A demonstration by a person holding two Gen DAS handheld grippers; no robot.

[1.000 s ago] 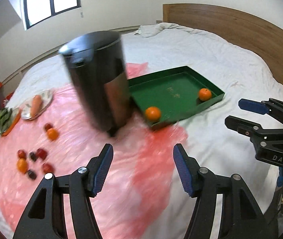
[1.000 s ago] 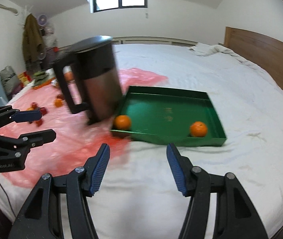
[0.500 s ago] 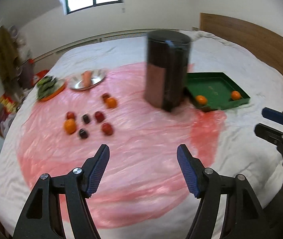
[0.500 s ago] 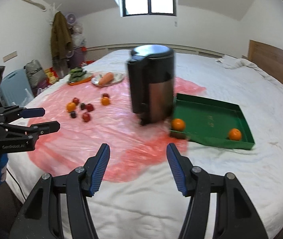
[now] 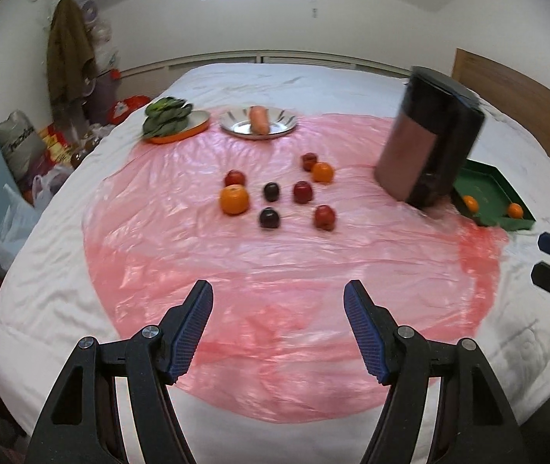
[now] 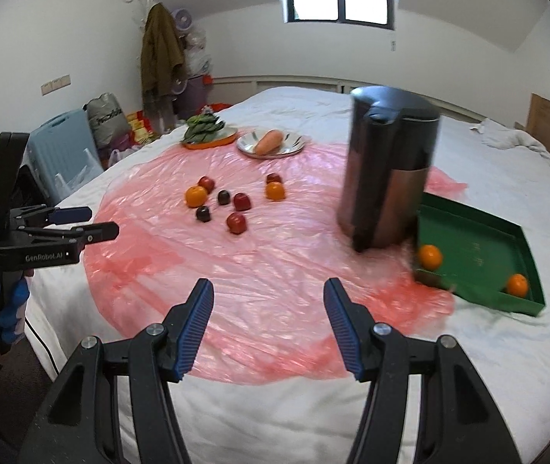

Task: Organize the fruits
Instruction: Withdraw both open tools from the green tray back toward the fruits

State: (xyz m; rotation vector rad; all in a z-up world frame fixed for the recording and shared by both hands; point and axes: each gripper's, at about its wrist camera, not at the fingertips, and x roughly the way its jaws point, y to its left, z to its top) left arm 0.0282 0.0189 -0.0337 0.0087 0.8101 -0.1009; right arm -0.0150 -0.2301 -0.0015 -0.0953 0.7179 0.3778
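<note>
Bed sheet: white. Plastic sheet: translucent pink. Tray: green, with two orange fruits. Loose fruit: red, dark purple, orange. Jug: black top, metallic brown body. Plate: silver, with an orange carrot. Dish: orange, with green leaves. Gripper pads: blue, ridged.

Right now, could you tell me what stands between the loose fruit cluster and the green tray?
The dark kettle, on the pink sheet against the green tray; the right wrist view shows it.
</note>
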